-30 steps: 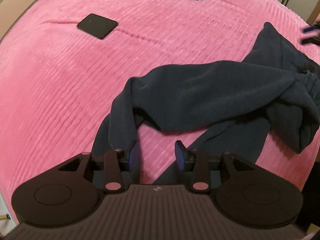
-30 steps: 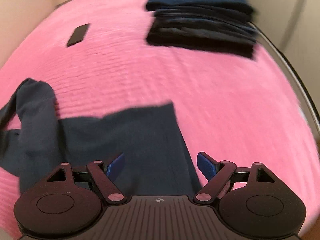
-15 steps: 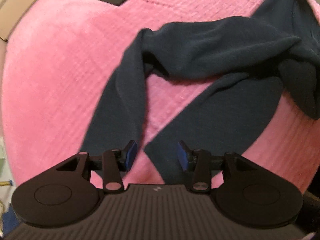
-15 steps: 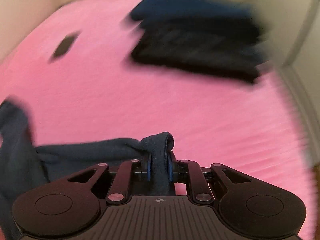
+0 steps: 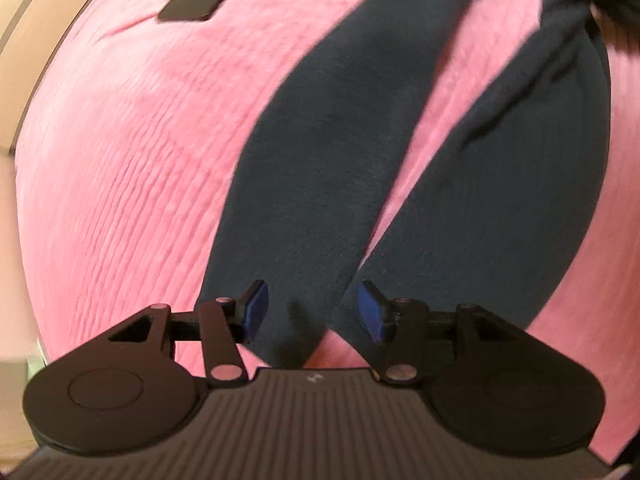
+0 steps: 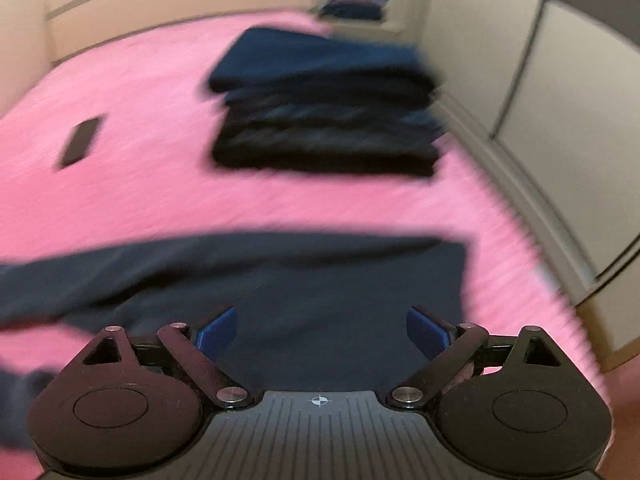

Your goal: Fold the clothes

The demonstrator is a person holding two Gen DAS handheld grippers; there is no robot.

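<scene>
Both views blurred; trousers [image 5: 320,168] cropped.

Matt navy fleece garment [image 5: 312,168], ribbed plush pink bedspread [image 5: 120,160]

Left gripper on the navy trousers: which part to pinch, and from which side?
Pinch the hem end of the nearer leg of the navy trousers, coming in from the near edge of the pink bedspread. That leg lies flat and single, its end sitting right between the open left gripper pads. The bunched cloth farther up looks harder to grip cleanly.
</scene>
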